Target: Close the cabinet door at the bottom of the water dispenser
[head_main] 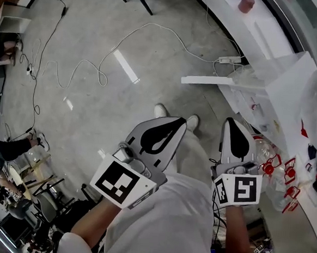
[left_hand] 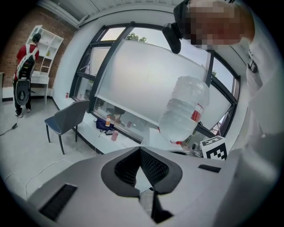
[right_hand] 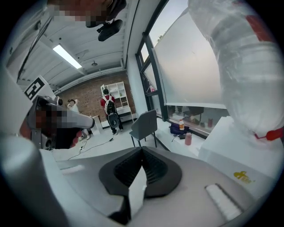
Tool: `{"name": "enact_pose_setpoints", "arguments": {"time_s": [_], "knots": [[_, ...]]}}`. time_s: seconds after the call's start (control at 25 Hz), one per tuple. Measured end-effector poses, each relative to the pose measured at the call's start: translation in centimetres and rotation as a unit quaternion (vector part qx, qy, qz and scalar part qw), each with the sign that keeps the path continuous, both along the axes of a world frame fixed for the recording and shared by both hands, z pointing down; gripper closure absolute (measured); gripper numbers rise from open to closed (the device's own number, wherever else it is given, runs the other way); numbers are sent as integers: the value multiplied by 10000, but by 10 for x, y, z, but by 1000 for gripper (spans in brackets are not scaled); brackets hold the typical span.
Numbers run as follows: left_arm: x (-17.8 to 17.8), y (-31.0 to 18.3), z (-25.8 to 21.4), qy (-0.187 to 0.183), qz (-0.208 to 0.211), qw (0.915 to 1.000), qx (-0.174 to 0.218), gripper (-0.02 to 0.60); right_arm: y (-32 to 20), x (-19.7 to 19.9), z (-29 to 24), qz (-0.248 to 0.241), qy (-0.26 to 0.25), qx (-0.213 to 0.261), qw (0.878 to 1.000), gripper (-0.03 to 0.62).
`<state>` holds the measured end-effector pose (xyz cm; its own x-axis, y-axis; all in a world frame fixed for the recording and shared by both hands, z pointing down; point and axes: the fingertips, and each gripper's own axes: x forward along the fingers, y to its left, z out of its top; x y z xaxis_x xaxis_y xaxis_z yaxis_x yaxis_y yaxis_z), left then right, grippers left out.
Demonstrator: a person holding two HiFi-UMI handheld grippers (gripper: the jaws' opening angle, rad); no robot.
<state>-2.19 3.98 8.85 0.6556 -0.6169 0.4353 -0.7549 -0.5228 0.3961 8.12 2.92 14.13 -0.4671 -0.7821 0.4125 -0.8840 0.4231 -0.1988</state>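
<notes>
Grey floor (head_main: 94, 107) ahead carries a looping white cable (head_main: 171, 34) and a power strip (head_main: 229, 60). The water dispenser (head_main: 285, 73) stands at right. The cabinet door (head_main: 206, 81) is a white panel sticking out edge-on from the dispenser's side, with only bare floor between it and the grippers. Only the gripper views show the big window (left_hand: 146, 75), a grey chair (left_hand: 66, 117) and a bystander in red (left_hand: 24, 57). The left gripper (head_main: 178, 121) and right gripper (head_main: 230, 121) both have their jaws pressed together on nothing. The door is ahead of both and well apart, nearer the right one.
</notes>
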Motion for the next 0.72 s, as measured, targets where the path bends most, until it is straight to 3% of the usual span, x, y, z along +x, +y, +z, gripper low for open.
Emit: {"name": "enact_pose_setpoints", "arguments": {"time_s": [0.48,0.72], "knots": [[-26,-14,79,-199,105,9987,-464,575,-20,-44,78,-104,61,-254,9996,583],[-38,-26,122,-350,121,9982,-482,575,-30,-54,126,138,-164,-580,9981,583]]}}
